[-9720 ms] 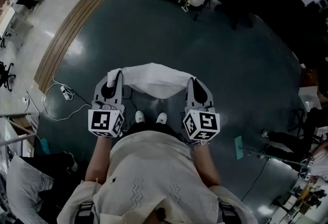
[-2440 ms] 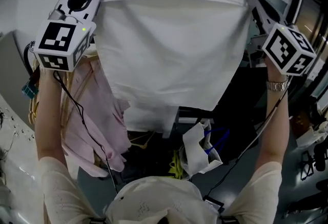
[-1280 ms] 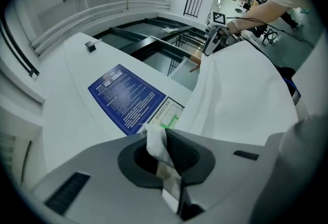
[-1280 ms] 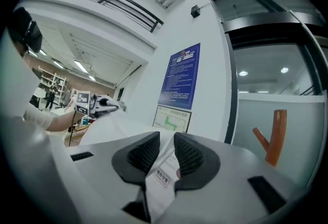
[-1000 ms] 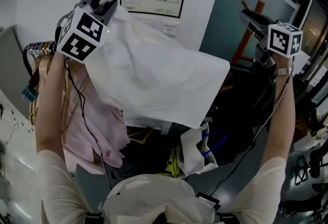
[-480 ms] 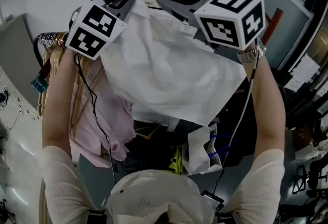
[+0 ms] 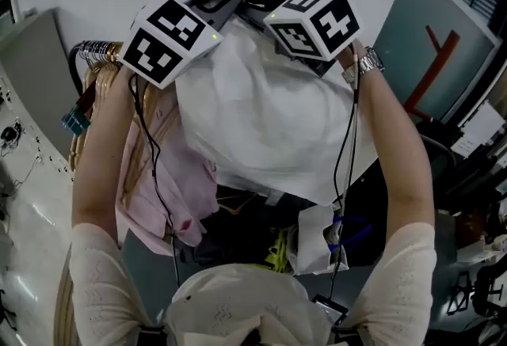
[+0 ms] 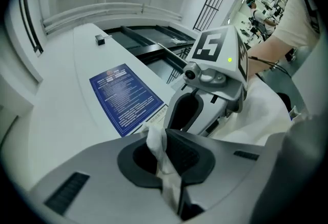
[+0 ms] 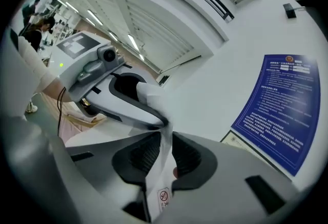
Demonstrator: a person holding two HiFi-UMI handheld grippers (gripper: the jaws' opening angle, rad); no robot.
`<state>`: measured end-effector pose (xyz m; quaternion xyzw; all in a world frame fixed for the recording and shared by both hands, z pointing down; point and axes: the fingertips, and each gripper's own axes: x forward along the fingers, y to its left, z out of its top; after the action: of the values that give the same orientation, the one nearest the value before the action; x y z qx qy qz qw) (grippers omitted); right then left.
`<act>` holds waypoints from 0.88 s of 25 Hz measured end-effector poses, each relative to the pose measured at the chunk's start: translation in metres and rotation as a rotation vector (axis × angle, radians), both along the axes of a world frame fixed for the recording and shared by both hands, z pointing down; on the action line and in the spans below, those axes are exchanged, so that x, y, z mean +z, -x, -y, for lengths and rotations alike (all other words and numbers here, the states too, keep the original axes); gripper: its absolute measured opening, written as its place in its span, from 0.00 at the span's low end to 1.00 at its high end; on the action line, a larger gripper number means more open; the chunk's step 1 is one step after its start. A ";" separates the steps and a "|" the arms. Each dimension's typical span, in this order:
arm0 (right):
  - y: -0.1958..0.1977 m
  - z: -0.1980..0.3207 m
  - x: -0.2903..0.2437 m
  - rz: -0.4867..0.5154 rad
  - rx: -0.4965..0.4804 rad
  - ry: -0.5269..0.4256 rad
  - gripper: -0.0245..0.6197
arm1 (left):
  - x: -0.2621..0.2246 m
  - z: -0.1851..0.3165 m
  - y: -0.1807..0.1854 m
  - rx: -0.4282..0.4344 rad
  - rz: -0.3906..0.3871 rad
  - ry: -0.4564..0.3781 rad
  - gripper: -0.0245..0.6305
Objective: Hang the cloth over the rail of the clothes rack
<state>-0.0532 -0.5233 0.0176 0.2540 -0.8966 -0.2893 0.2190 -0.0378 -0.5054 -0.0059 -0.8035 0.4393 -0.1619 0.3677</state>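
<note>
At the far left of the head view, the rail [image 7: 93, 47] of the clothes rack carried a row of hangers [image 7: 79, 119], with a pink shirt [image 7: 170, 178] drooping beside them. Just right of that, the left tongs [image 8: 164, 138] were pressed together on a bunched fold of the white cloth [image 7: 269, 115], held high near the wall with its blue poster [image 8: 125, 97]. The cloth hung down in a loose sheet between the person's forearms, close beside the pink shirt but not resting on the rail. Right next to the left tongs, the right tongs [image 9: 163, 146] looked closed on another edge of the cloth, near its care label [image 9: 163, 196], so both grips sat almost touching at the top.

As a judgement, the lifting and gathering were done, and the hanging itself was not. The cloth had yet to be carried across the rail, draped so it hung down both sides, and let go.
</note>
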 end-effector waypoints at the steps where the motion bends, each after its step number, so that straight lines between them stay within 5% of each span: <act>1: 0.001 0.002 0.001 -0.001 -0.004 -0.001 0.16 | 0.001 0.000 -0.002 0.011 0.007 0.013 0.07; 5: -0.005 0.011 0.003 0.044 0.023 0.049 0.09 | 0.010 0.001 -0.006 -0.010 0.094 0.010 0.07; 10: -0.016 0.023 -0.008 0.119 0.073 0.082 0.09 | 0.008 -0.009 0.003 -0.110 0.176 -0.089 0.07; 14: -0.024 0.027 -0.016 0.163 0.099 0.085 0.09 | -0.008 -0.035 0.025 -0.130 0.116 -0.133 0.07; 19: -0.026 0.032 -0.021 0.222 0.114 0.102 0.09 | 0.020 -0.077 0.034 -0.030 -0.014 0.009 0.07; 22: -0.031 0.037 -0.028 0.279 0.137 0.101 0.12 | 0.055 -0.080 0.041 -0.102 -0.062 0.044 0.07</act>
<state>-0.0219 -0.5603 -0.0105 0.3408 -0.9123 -0.1900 0.1242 -0.0793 -0.4257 0.0492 -0.7927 0.4870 -0.1650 0.3276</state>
